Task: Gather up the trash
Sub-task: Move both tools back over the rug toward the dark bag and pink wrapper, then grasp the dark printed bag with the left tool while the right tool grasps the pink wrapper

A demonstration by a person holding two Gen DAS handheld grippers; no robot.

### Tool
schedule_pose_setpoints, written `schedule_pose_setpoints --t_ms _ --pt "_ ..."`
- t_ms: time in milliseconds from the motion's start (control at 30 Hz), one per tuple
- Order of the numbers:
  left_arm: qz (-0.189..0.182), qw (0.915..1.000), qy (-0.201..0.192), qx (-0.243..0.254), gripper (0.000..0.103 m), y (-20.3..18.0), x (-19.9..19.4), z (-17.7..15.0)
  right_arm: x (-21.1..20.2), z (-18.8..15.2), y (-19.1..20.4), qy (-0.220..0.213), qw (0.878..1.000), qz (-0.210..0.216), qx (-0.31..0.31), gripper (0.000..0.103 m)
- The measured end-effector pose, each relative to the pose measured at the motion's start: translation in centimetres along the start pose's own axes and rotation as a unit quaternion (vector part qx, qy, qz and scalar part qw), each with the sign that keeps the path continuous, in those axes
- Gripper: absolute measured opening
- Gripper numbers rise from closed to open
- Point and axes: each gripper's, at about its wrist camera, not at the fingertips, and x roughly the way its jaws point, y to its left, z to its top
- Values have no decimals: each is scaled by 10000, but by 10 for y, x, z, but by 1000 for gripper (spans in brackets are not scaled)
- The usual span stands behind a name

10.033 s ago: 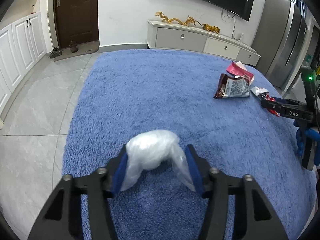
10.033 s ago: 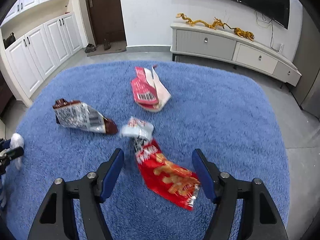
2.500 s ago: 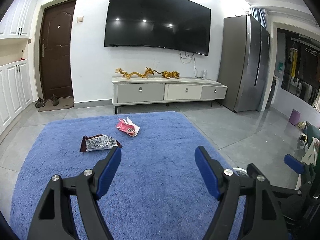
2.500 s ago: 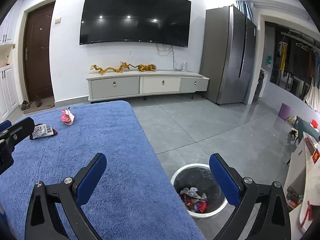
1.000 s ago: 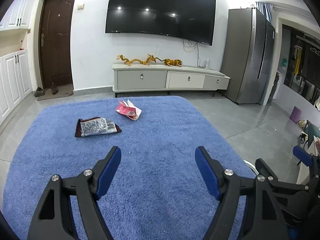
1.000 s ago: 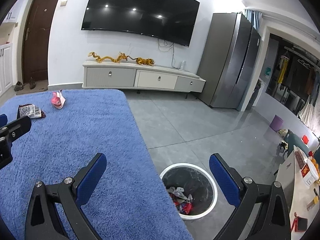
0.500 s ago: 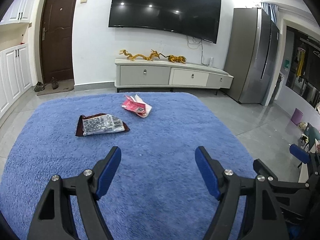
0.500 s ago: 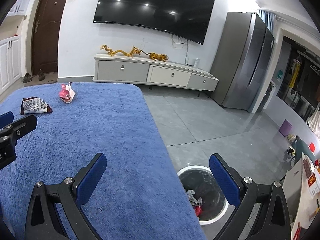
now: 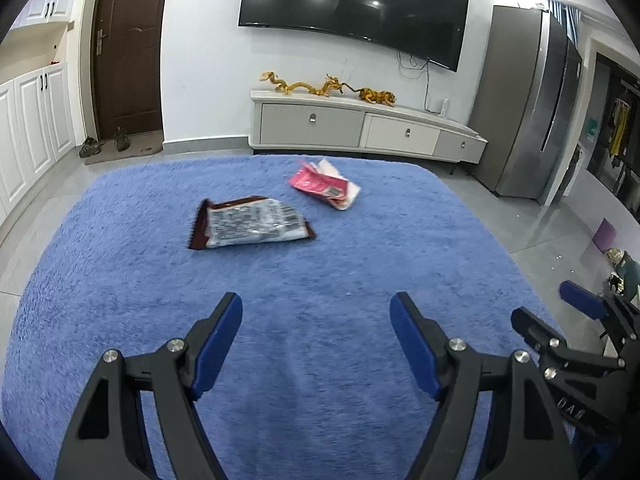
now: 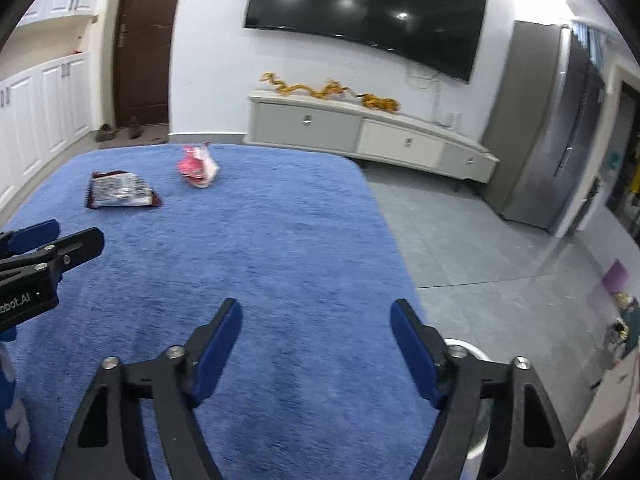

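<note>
Both tools over the blue rug [image 9: 320, 280], both carrying nothing. My left gripper [image 9: 316, 344] has its jaws spread wide, only rug pile between the blue pads [image 9: 218, 344]. My right gripper [image 10: 316, 346] is the same: jaws wide apart, nothing between them.

Two pieces of trash lie on the rug. The brown-and-silver wrapper [image 9: 250, 227] lies flat toward the rug's far edge, left of middle. The pink wrapper [image 9: 325, 186] is crumpled, further off and to the right, close to the far edge, apart from the brown one. Neither touches a gripper.

Left wrist view only: both wrappers sit nearly straight ahead of my left jaws, well apart from them. The right gripper shows at that frame's right margin, off the rug's right edge, one blue pad up.

Right wrist view only: the rug's right edge, grey floor tiles [image 10: 480, 248] beyond it, and a white bin rim [image 10: 466, 347] peeking from behind my right finger, just off the rug's near right corner; its contents are hidden. Here the wrappers [image 10: 122, 192] [image 10: 198, 166] sit far to the left, and the left gripper shows at the left margin over the rug
</note>
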Motion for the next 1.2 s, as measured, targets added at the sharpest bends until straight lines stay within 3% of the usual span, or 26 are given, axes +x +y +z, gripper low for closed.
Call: schedule_pose_setpoints --t_ms 233,333,600,800,1000,1067,1133,1200 --pt "-166 9994 22 -302 75 68 5 26 16 28 18 -48 9974 679 -239 64" --pt "-480 9986 45 -198 75 88 14 49 28 46 26 -103 9944 1033 -223 64" --pt "-1035 9886 683 855 75 75 70 81 76 101 51 -49 9855 1656 -356 64" --pt "-1226 9822 1109 895 75 70 105 78 132 134 71 308 9784 2030 -229 64" --pt "-1161 9809 1249 938 74 65 117 71 162 141 91 590 9774 2005 -329 63" --pt "-1144 9814 1223 941 73 63 115 70 165 140 94 640 9775 1972 -389 47" --pt "-1099 9822 1189 953 66 61 114 68 167 138 96 669 9782 1920 -432 36" --pt "-1117 9825 1162 936 62 62 111 66 165 134 96 670 9783 1916 -416 32"
